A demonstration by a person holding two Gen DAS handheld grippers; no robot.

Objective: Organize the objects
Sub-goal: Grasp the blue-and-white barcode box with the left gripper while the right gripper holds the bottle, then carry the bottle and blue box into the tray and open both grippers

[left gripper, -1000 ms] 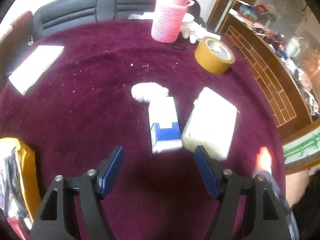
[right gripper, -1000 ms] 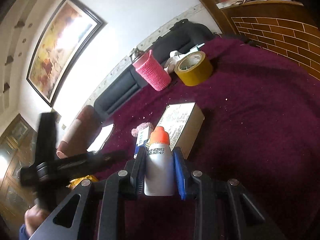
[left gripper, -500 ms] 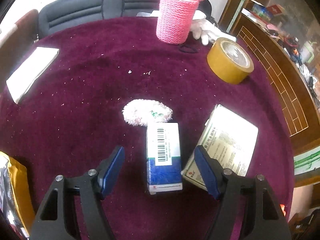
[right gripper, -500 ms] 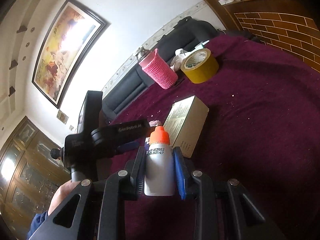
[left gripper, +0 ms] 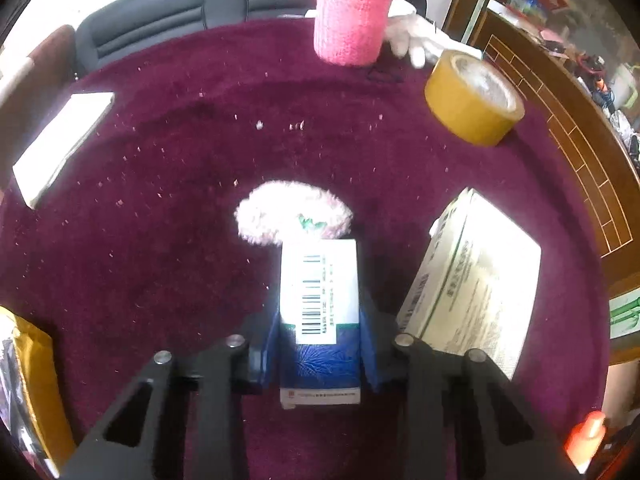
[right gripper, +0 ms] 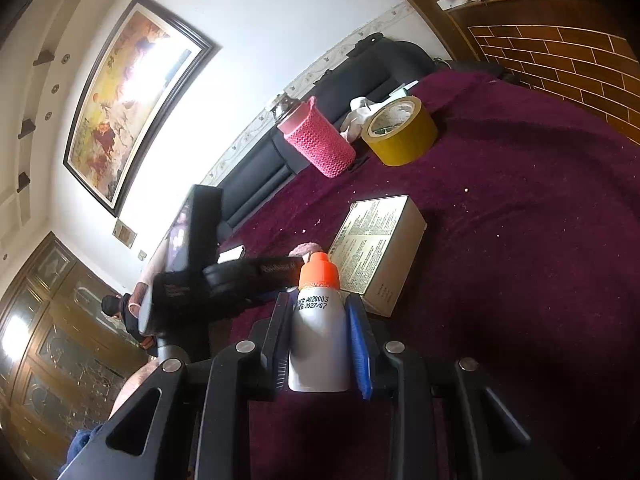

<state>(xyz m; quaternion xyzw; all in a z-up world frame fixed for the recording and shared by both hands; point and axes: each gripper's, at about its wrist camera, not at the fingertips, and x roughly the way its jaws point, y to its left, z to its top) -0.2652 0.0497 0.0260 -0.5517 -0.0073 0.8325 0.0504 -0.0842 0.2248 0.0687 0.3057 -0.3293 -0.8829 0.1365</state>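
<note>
Left wrist view: the small blue-and-white box [left gripper: 319,312], on which the left gripper [left gripper: 319,344] has just been closed low down, could be tipped against the fluffy pink puff [left gripper: 294,218] on lifting, while the orange-capped bottle [right gripper: 319,336] is pinched by the right gripper [right gripper: 320,344].

A white-and-blue barcoded box [left gripper: 319,316] lies flat on maroon cloth; a white orange-capped bottle [right gripper: 319,336] stands upright.

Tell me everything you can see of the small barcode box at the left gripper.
The small box is a slim white carton with a dark blue lower end and a barcode label on top. It lies flat on the maroon cloth, its far end touching a fluffy pink puff. The left gripper, jaws just closed, presses both long sides.
</note>
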